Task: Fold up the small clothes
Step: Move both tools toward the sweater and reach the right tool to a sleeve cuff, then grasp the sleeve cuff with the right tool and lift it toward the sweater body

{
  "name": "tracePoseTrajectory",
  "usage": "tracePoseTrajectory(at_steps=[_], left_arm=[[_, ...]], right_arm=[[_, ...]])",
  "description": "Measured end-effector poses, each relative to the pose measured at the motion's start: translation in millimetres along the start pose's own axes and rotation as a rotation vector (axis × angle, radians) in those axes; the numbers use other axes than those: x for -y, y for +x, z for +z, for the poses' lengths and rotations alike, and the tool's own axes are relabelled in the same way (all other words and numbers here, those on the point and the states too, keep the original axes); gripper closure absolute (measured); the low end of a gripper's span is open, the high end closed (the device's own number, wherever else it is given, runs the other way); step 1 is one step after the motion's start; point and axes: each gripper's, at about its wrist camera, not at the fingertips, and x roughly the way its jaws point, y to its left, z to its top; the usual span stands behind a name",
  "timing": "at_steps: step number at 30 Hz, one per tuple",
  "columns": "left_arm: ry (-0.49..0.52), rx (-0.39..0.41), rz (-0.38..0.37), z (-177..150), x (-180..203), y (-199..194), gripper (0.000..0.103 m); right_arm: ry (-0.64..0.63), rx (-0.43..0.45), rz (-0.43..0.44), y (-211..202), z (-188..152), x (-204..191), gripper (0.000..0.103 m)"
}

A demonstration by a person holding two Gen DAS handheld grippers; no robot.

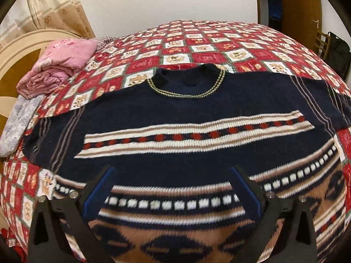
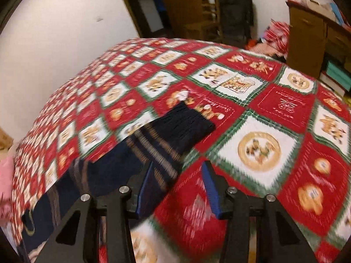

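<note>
A navy knitted sweater (image 1: 175, 109) with white, red and tan bands lies spread flat, front up, on a red and white patchwork bedspread (image 1: 197, 43). Its collar (image 1: 186, 83) points to the far side. My left gripper (image 1: 173, 171) hovers over the sweater's lower body, open wide, with nothing between its blue pads. In the right wrist view one sleeve (image 2: 166, 138) stretches out to its dark cuff (image 2: 193, 122). My right gripper (image 2: 178, 166) is open just beyond the sleeve's near edge. Its left finger (image 2: 147, 182) overlaps the sleeve, and bedspread (image 2: 258, 149) shows between the pads. That view is blurred.
A folded pink quilt (image 1: 57, 65) and a grey cloth (image 1: 19, 118) lie at the bed's left end by the headboard (image 1: 22, 50). Beyond the bed stand a wooden chair with a black bag (image 2: 234, 11) and a wooden cabinet (image 2: 307, 39).
</note>
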Motion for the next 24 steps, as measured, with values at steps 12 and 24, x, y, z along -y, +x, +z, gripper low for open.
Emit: tracePoseTrajectory(at_steps=[12, 24], left_arm=[[-0.015, -0.066, -0.006, 3, 5, 26, 0.0], [-0.055, -0.076, -0.083, 3, -5, 16, 0.0]], right_arm=[[0.039, -0.01, -0.033, 62, 30, 4, 0.083], [-0.134, 0.101, 0.025, -3, 17, -45, 0.098]])
